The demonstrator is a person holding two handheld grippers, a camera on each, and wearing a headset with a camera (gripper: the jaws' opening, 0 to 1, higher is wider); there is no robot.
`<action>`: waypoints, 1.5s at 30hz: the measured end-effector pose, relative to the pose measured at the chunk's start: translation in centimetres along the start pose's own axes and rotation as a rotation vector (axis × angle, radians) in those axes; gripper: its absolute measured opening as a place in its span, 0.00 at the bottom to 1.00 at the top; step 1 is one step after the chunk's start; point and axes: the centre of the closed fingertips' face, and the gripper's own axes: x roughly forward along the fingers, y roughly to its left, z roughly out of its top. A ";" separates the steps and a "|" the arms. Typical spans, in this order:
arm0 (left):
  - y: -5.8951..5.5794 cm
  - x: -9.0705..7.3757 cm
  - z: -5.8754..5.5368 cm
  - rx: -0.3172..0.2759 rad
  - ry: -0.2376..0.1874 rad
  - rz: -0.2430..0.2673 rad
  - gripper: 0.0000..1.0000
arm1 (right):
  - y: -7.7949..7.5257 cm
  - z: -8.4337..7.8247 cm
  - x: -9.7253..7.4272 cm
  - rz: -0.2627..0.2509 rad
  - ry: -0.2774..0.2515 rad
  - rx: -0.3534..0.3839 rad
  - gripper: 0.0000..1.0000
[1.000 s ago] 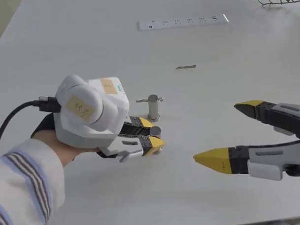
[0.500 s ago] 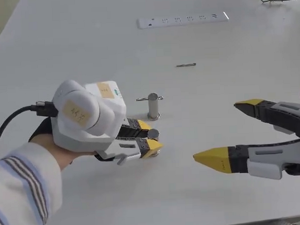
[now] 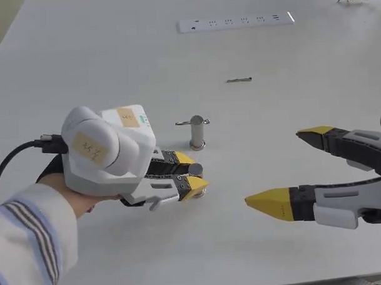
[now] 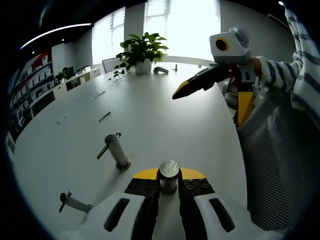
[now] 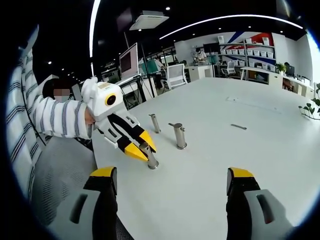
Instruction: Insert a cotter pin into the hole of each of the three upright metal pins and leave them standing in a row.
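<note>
My left gripper is shut on a short steel pin that stands on the white table; its round top shows between the yellow jaw tips. Just beyond stands a second upright pin with a cotter pin through its head. A third pin, also carrying a cotter pin, stands to the left gripper's left. One loose cotter pin lies farther back. My right gripper hovers open to the right, nothing between its jaws.
A white power strip lies near the table's far edge. A potted plant stands at the end of the table. An office chair's mesh back is beside the table. A black cable trails from the left gripper.
The left gripper's body has shifted slightly left and down while staying shut on the pin. The right gripper has not moved.
</note>
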 end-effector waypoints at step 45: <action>-3.0 -6.7 -1.0 -0.277 -0.116 0.082 0.99 | -2.0 0.2 -0.6 -0.034 0.050 -0.038 0.88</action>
